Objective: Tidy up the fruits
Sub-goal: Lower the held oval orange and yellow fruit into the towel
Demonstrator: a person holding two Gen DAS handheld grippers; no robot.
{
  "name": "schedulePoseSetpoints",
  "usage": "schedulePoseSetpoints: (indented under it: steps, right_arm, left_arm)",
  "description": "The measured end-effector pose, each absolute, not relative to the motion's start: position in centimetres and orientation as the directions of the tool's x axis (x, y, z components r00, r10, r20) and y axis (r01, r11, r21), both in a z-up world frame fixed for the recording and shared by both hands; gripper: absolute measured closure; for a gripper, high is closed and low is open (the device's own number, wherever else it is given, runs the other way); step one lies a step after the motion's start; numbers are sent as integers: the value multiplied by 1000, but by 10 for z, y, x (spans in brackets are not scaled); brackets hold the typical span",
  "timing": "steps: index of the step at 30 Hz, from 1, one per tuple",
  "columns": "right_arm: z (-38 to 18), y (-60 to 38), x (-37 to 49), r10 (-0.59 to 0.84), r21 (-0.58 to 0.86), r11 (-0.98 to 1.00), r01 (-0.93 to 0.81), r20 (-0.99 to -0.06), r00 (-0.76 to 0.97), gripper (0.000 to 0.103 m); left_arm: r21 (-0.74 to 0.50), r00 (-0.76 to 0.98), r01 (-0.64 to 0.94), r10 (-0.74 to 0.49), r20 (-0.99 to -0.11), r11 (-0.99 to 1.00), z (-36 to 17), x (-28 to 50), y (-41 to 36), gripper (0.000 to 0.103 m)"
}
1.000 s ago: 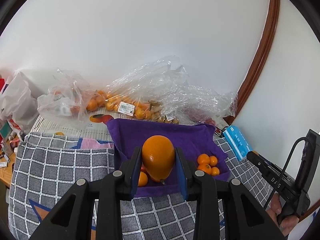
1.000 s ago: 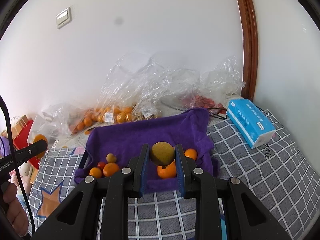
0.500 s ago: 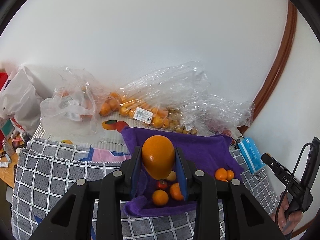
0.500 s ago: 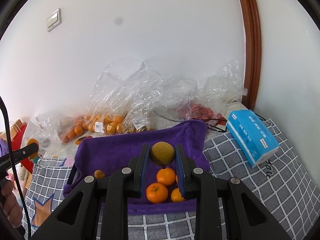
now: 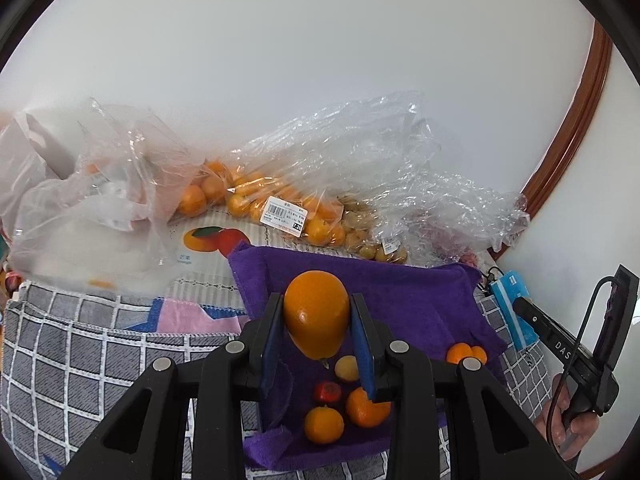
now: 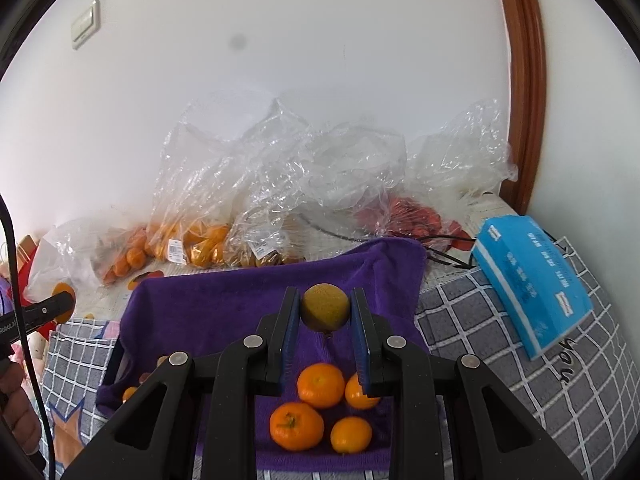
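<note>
My left gripper is shut on a large orange mango, held above the purple towel. Below it lie two oranges, a small red fruit and a small yellow fruit. My right gripper is shut on a round yellow-brown fruit over the same purple towel. Several oranges lie on the towel under it. The left gripper's tip with the mango shows at the left edge of the right wrist view.
Clear plastic bags of oranges and other fruit lie along the white wall behind the towel. A blue tissue pack lies to the right on the grey checked cloth. A brown door frame stands at the right.
Both grippers have risen and drawn back with their fruits. More of the fruit on the towel now shows beneath each gripper.
</note>
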State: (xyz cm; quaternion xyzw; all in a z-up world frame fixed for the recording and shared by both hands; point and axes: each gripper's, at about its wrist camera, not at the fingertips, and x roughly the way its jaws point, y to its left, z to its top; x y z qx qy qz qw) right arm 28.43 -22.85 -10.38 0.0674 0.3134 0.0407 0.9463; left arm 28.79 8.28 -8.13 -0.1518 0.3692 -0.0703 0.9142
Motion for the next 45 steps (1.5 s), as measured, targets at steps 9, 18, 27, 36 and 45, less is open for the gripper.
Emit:
schedulePoseSetpoints:
  steps: [9,18,27,36,45]
  right_arm:
    - [-144,-227,324,114,136,990,-31,-660,742,78]
    - [-177,-226,343,116,139,990,-21,-717,688,78]
    - [-186,-218,351,115,122,992,-37,-735,669,78]
    - [-188,-214,354,108,107,993,-42,-748,654,78]
    - [-188,-215,356,115,119,992,-38,-758,642,76]
  left_arm:
    - [-366,656,21,-289,-697,930,-116,327,67,72]
    - [-346,596,38,-299,-745,938,-149,352,47,72]
    - [-298,565,22,-258,-784,954,-163,365,41,72]
    - [-271,533,8,-233,-813,963,-168,369,36,72]
    - [-259,525,0,-221,-822,966,-169,370,33,72]
